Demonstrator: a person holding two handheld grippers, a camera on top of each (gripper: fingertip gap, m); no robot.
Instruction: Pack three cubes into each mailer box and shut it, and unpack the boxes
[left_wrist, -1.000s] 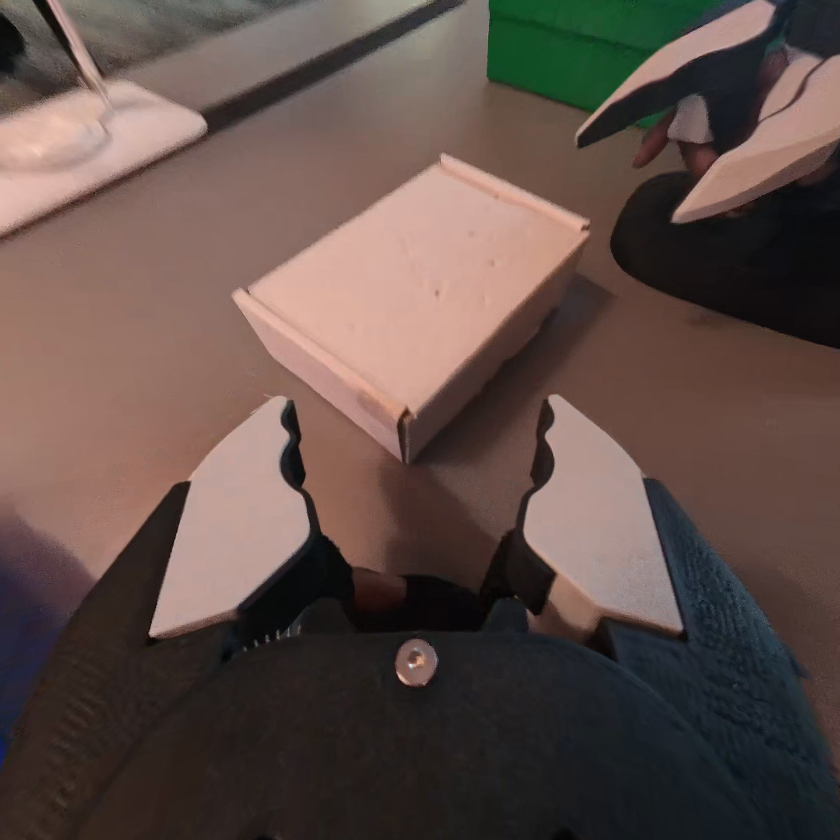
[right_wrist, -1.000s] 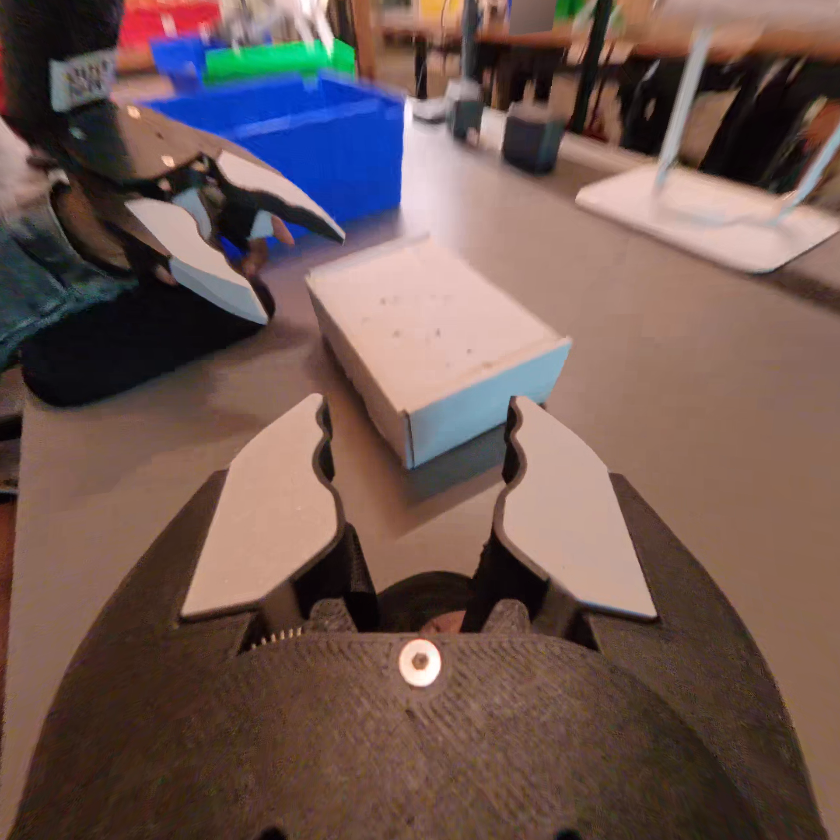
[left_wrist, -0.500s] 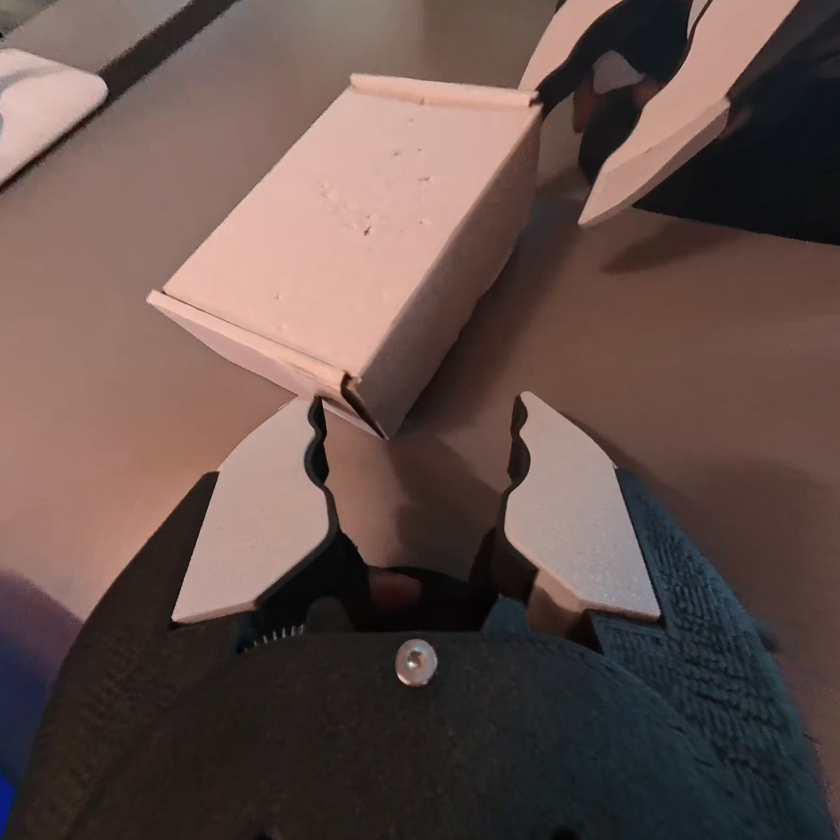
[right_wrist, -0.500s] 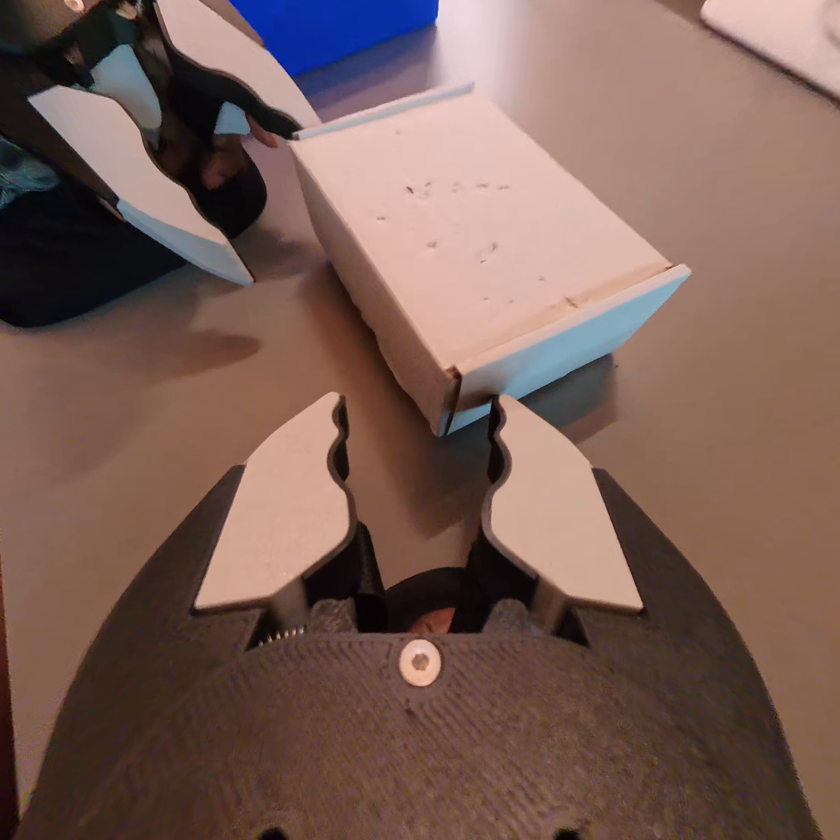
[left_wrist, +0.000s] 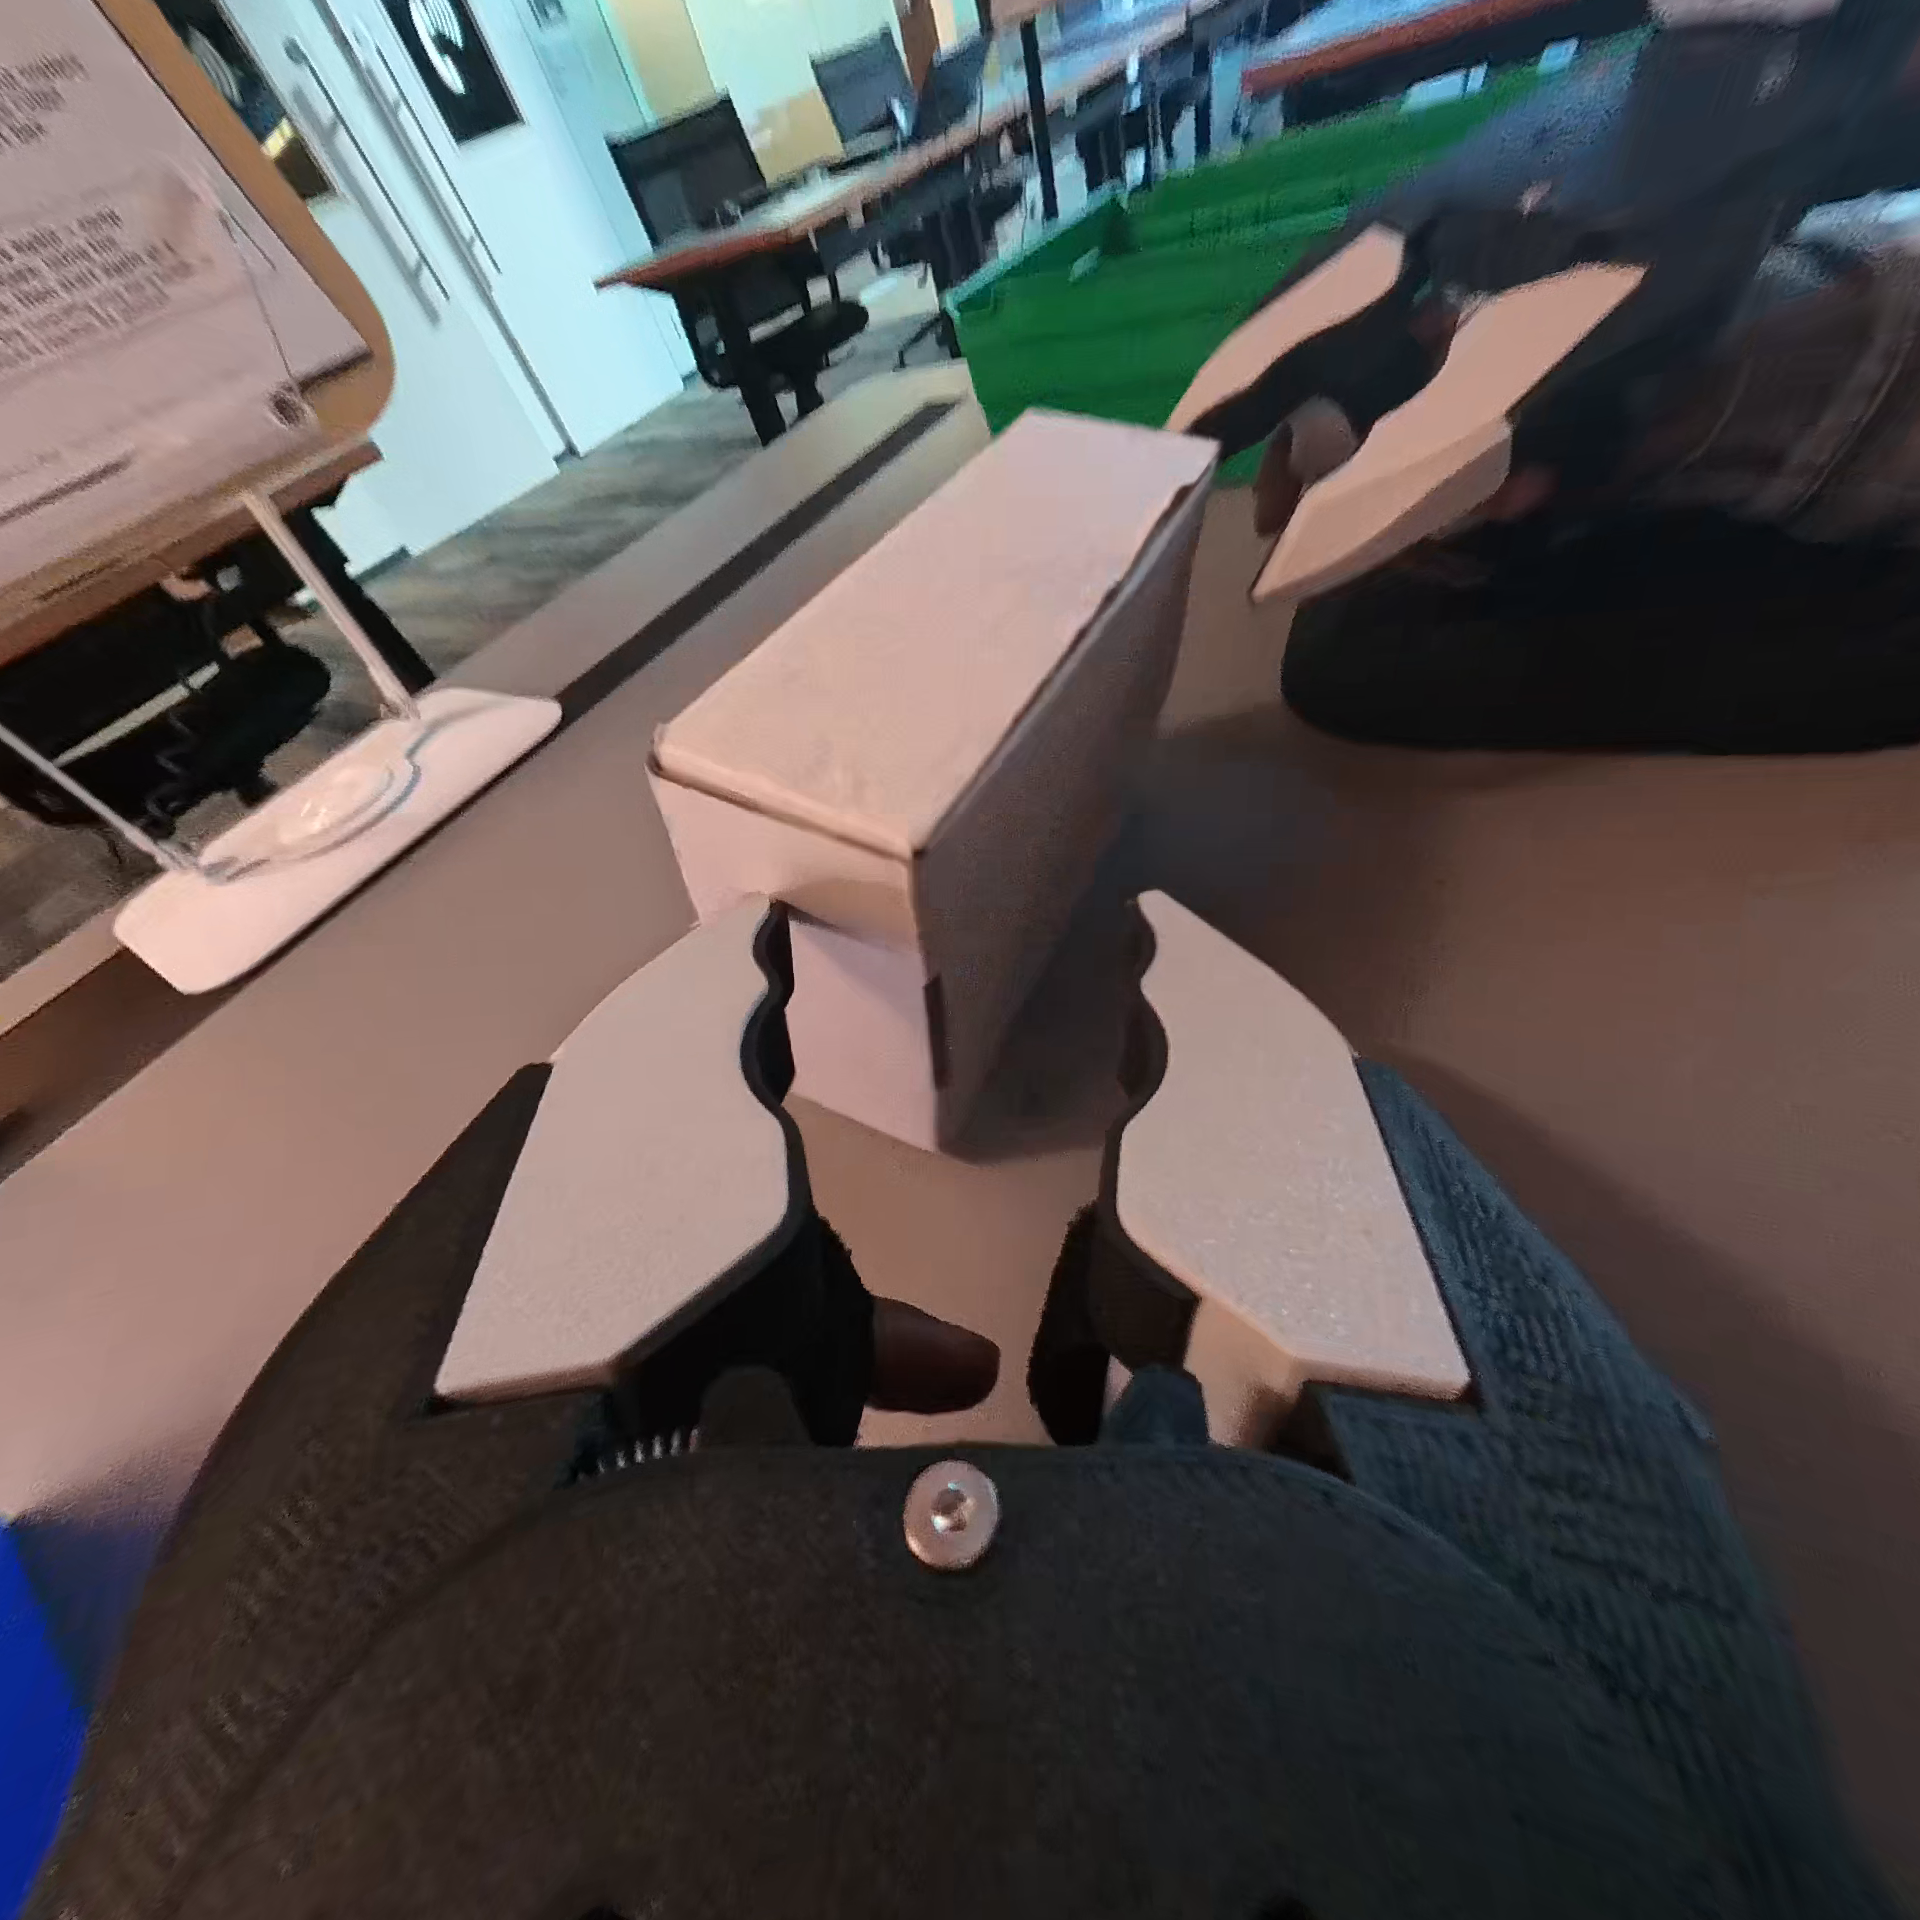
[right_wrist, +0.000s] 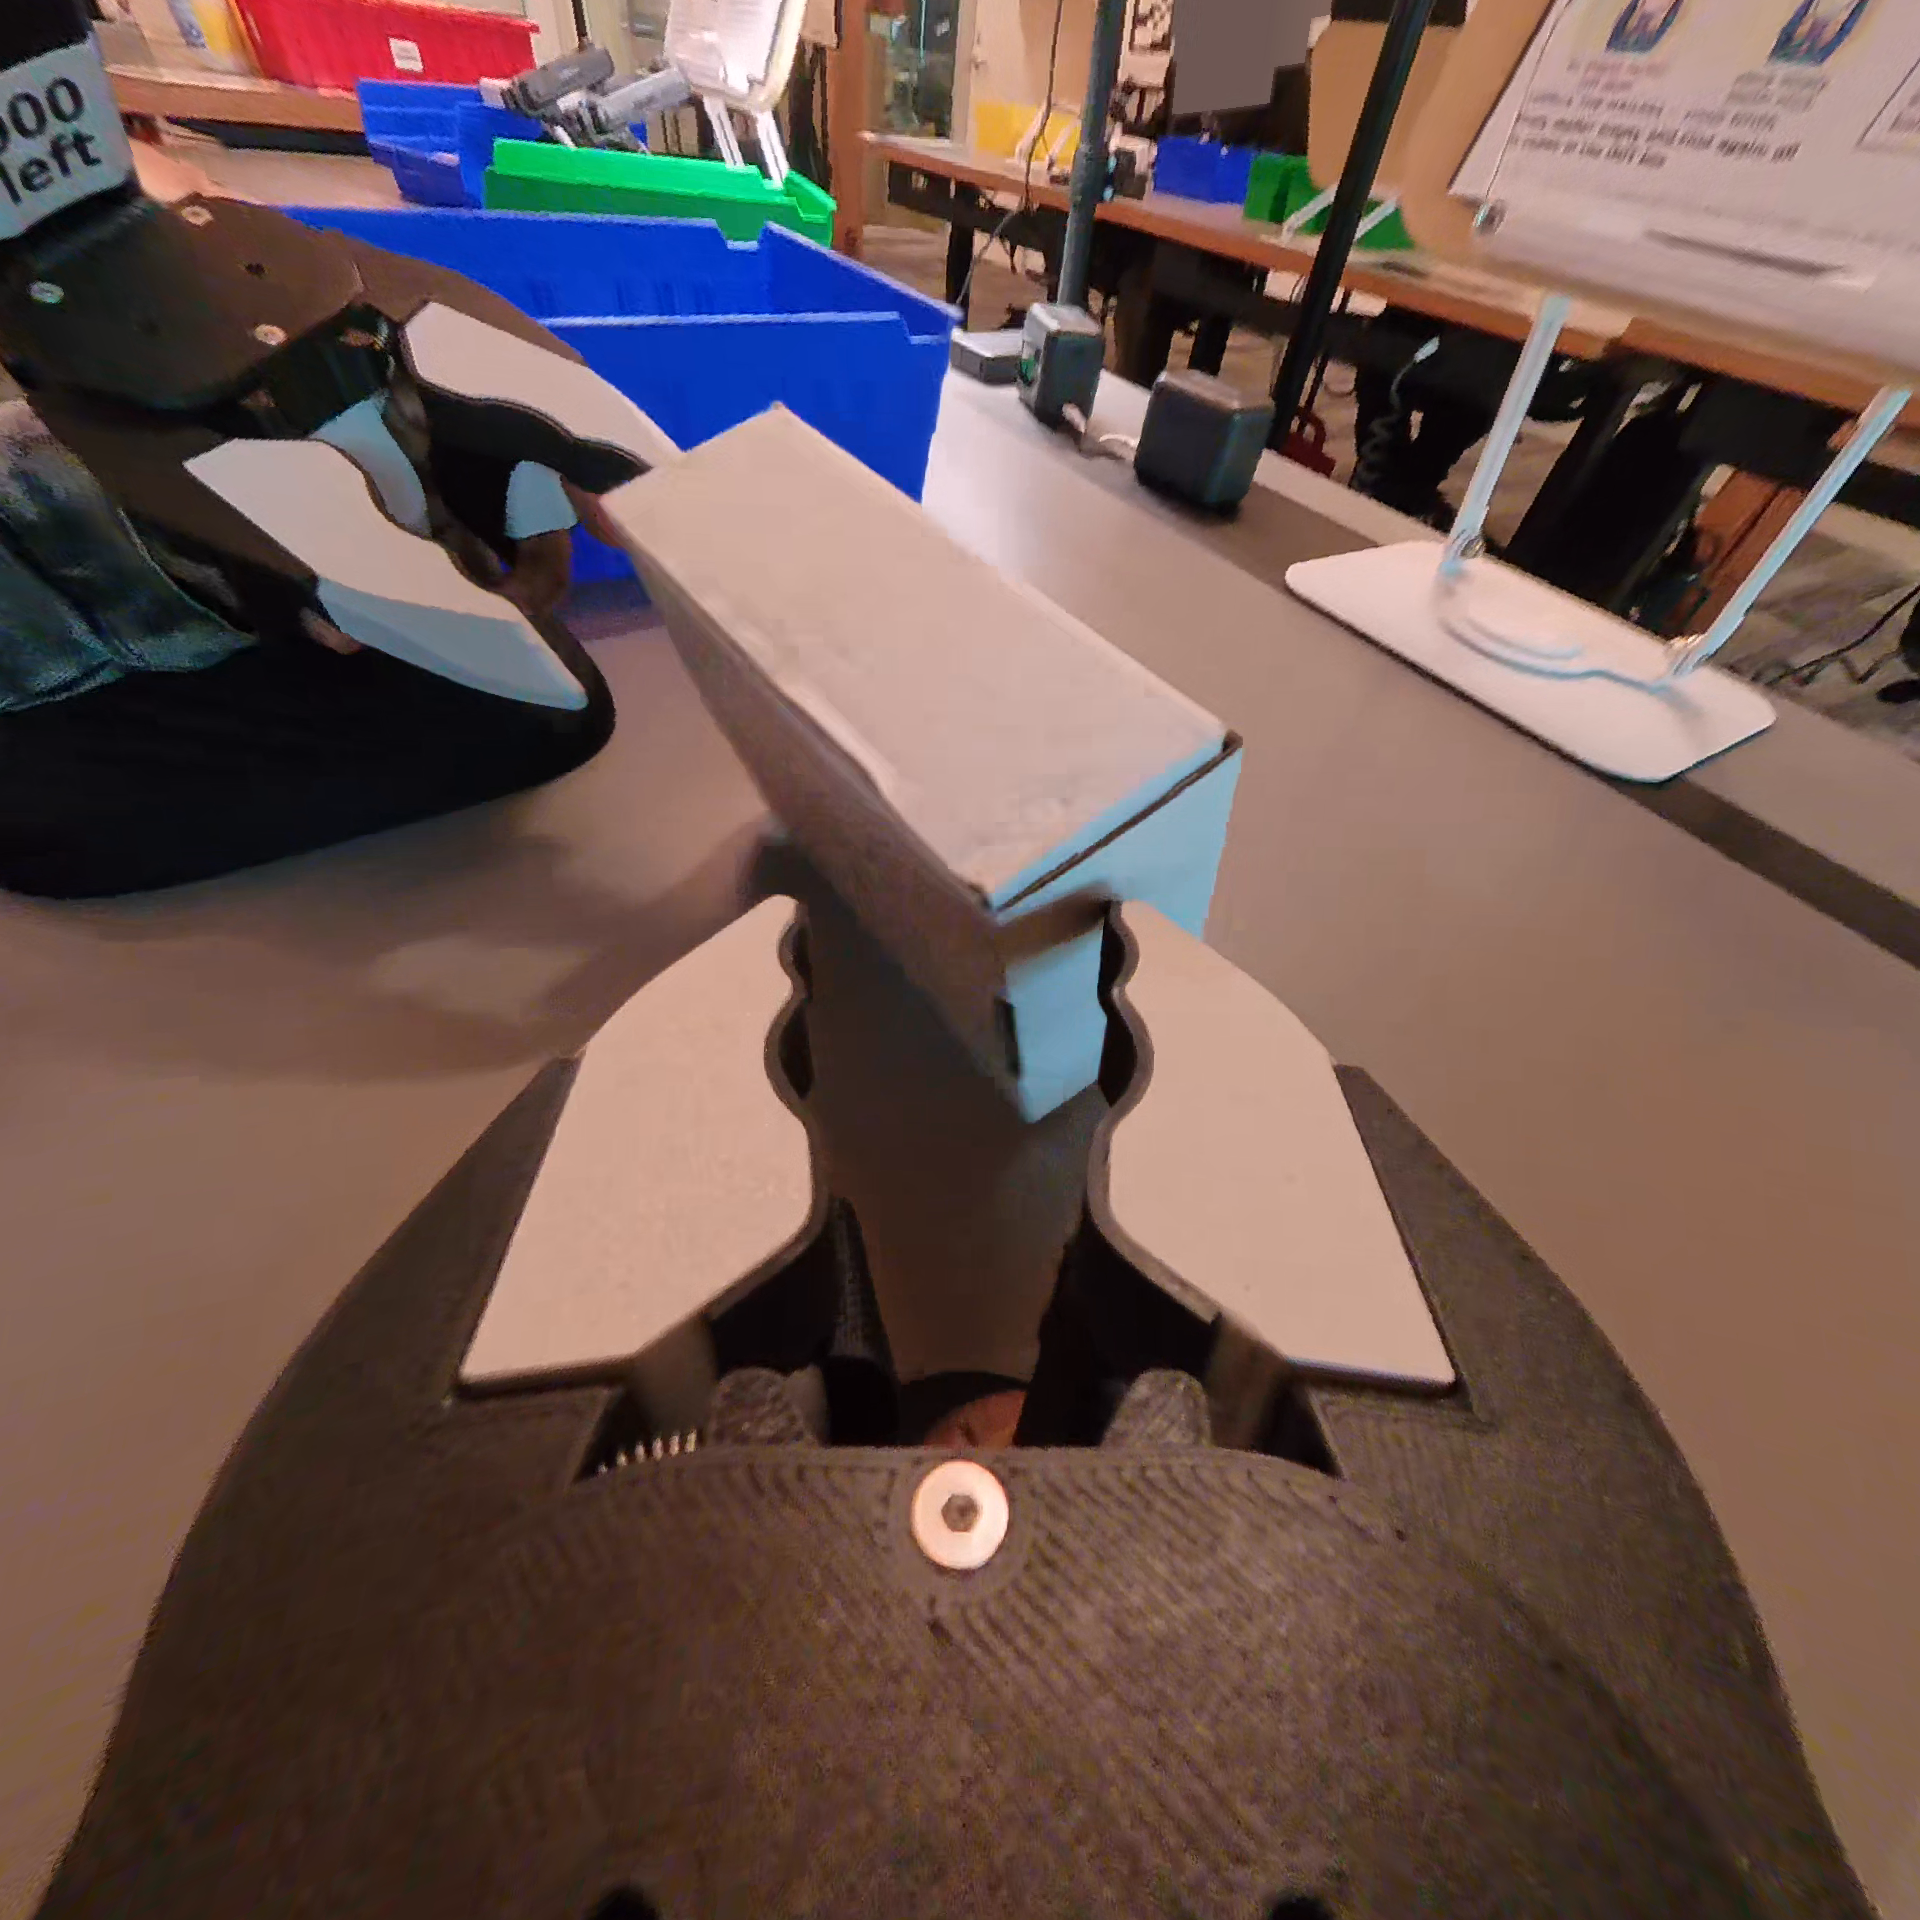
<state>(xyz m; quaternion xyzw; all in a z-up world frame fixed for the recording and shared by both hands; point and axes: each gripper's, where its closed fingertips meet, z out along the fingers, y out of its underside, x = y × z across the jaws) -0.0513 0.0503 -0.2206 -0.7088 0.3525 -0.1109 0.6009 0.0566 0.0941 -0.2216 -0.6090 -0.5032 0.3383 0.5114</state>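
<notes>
Left wrist view: left gripper (left_wrist: 951, 914) now down level with the worktop (left_wrist: 1507, 935), fingers spread wide, a near corner of the shut mailer box (left_wrist: 935, 665) sitting between the tips; half a second ago it looked down on the box from above with the corner just ahead of the fingers. Cannot tell whether either finger touches cardboard. Right wrist view shows the same at the opposite corner: right gripper (right_wrist: 951, 914) lowered, fingers apart, box (right_wrist: 914, 665) corner inside the gap, nothing clamped. Both grippers have closed in from opposite ends, so likely about to pinch and lift or open it. Box lid is down, flaps tucked; contents hidden, no cubes visible anywhere. Blue bin (right_wrist: 727, 332) stands behind the box near the left gripper, a green bin (right_wrist: 644, 187) beyond it; insides of both out of sight. White sign stand (right_wrist: 1538, 644) well apart on the worktop
</notes>
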